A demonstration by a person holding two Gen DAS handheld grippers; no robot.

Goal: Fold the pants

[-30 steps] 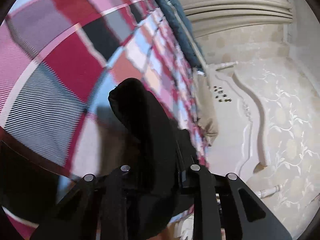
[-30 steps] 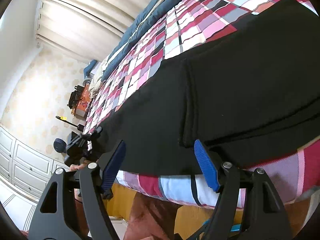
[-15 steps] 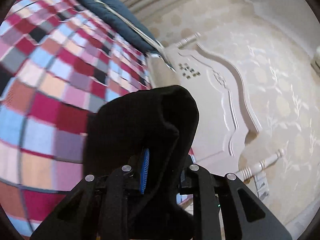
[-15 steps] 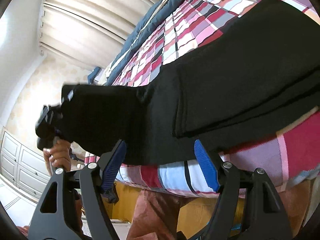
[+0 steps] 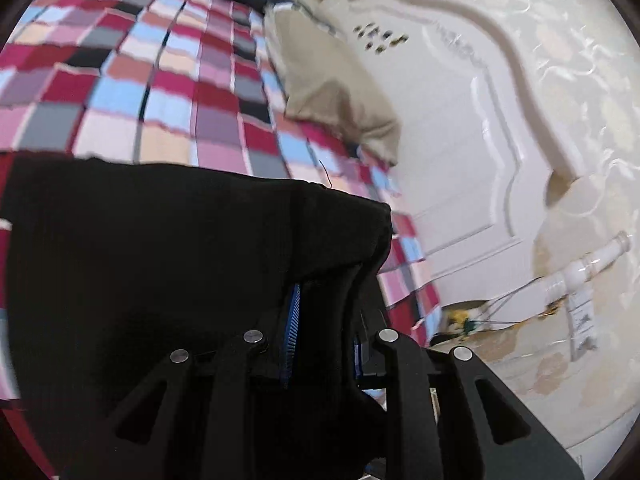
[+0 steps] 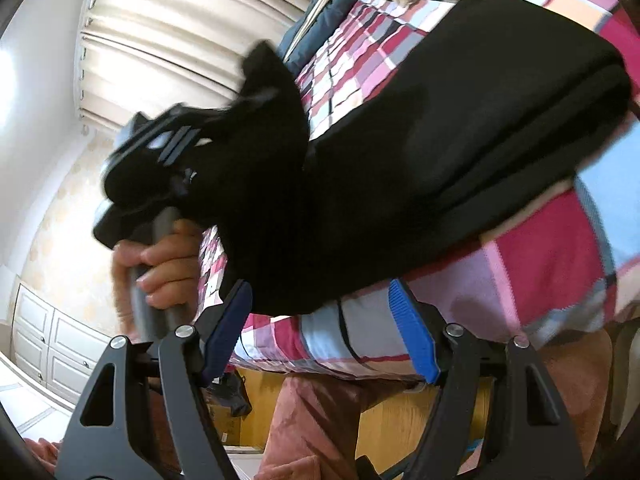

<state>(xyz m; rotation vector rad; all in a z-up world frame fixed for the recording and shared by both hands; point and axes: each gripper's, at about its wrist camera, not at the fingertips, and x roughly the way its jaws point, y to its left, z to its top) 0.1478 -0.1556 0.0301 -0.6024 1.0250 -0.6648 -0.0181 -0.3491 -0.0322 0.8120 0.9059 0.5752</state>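
Note:
Black pants (image 6: 460, 120) lie on the checked bedspread (image 6: 540, 264), partly folded. My left gripper (image 5: 324, 320) is shut on one end of the pants (image 5: 160, 248) and holds it lifted above the bed; the cloth drapes over its fingers. In the right wrist view the left gripper (image 6: 160, 160) shows, held in a hand, carrying that end over the lying part. My right gripper (image 6: 320, 324) is open and empty at the bed's near edge, just below the pants' hem.
A beige pillow (image 5: 336, 92) lies by the white headboard (image 5: 480, 128). Dark blue bedding (image 6: 324, 12) lies at the bed's far side under pale curtains (image 6: 168, 32). White cabinets (image 6: 52, 340) stand at left. The wooden bed side (image 6: 400, 420) is below.
My left gripper has lifted the pants' end off the bed and carried it toward the headboard end, over the rest. My right gripper stays open near the bed's edge.

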